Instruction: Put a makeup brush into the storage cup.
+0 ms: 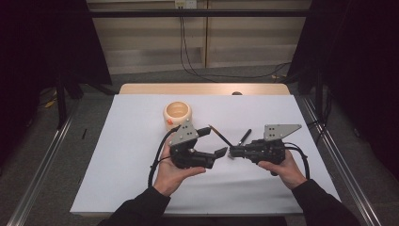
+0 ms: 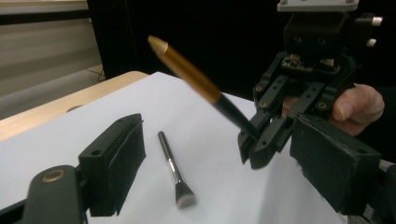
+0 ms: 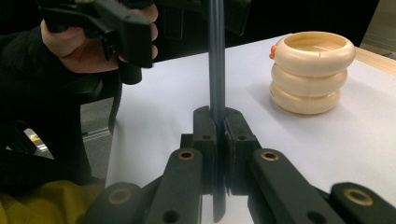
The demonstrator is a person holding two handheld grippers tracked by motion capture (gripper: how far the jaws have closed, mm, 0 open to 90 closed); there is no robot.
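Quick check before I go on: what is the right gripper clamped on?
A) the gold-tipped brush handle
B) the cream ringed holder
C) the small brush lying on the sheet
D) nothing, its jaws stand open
A: in the right gripper view the right gripper has its jaws shut on the gold-tipped brush handle.

White-topped table (image 1: pixel 141 188), grey carpet floor (image 1: pixel 47 188), pale wall panels (image 1: pixel 150 42) — dark curtains (image 1: pixel 367 70)

Dim room with black surroundings — the white table (image 1: pixel 141 179) is the brightest area, evenly lit from above. Shadows are soft. The gold-handled brush (image 2: pixel 196 81) is motion-blurred, and near jaws are out of focus.
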